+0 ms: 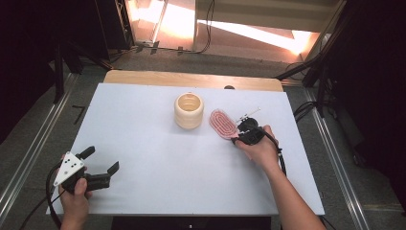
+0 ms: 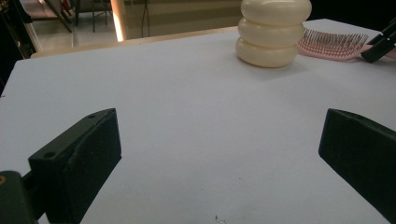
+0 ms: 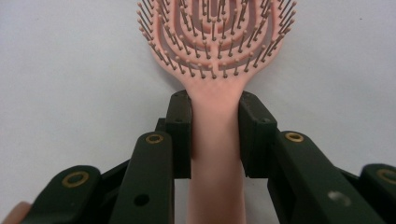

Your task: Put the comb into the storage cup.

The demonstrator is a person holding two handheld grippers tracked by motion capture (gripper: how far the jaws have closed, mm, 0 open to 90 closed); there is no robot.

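Your right claw (image 3: pixel 215 126) has the handle of the pink plastic hairbrush with rows of ball-tipped bristles (image 3: pixel 212 42) squarely between its two black jaws: in the right gripper view one pad sits flat against each side of the handle, just below the neck where it widens into the oval head, so the claw is clamped on the brush. The head stretches straight out ahead of the jaw tips, bristles up, and the rest of the handle runs back between the jaws toward your hand. The brush looks to be lying on the white tabletop (image 1: pixel 158 158); whether it is lifted at all you cannot tell. In the high view your right claw (image 1: pixel 242 135) sits at the near end of the brush (image 1: pixel 223 123), and the cream-coloured ribbed cup shaped like three stacked rings (image 1: pixel 188 110) stands just beyond the brush head on the claw's left, close to it but apart. Your left claw (image 1: pixel 101 160) is well away from the brush, at the near left of the tabletop, its jaws spread wide with nothing between them; from it, the cup (image 2: pixel 274 32) stands far ahead with the brush (image 2: pixel 334 44) just behind it to the right.
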